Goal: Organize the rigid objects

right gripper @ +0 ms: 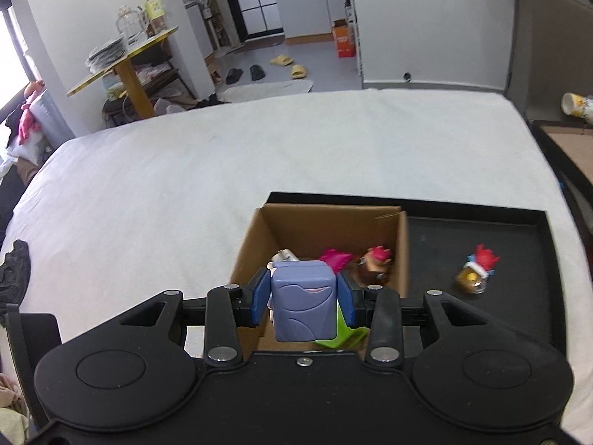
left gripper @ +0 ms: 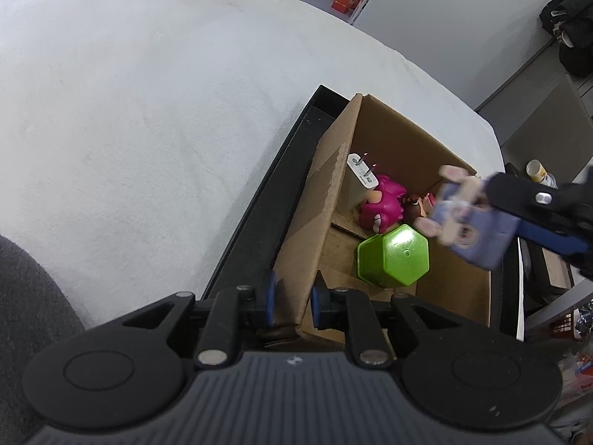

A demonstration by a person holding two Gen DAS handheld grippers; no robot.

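Holding a purple block toy (right gripper: 304, 311) tight in the right tool (right gripper: 303, 293), one pad pressed on each side. Hanging it just above the open cardboard box (left gripper: 322, 200), near the front edge, not inside yet.

Pinching the near wall of the box with the left tool (left gripper: 291, 306), closed on the cardboard so the box cannot slide. Box standing in a black tray (right gripper: 519, 218) on the white bed (right gripper: 222, 167).

Already lying in the box: a white charger (left gripper: 361, 178), a pink toy (left gripper: 381, 204), a little brown figure (left gripper: 415, 205) and a green pot (left gripper: 398, 256).

To do this bit well:
- Move the purple toy on over the middle of the box, past the rim.
- Look for a free spot. Probably best on the bare cardboard floor beside the green pot, not on top of it, or it may roll off.
- Go down low before letting go. Dropping from high up could make it bounce out or knock the others.
- Open the right tool slowly, then lift straight up.
- Hold the box wall firm with the left tool until then.

One more small figure with red hair (right gripper: 476, 270) waiting on the tray, beside the box. Likely next.
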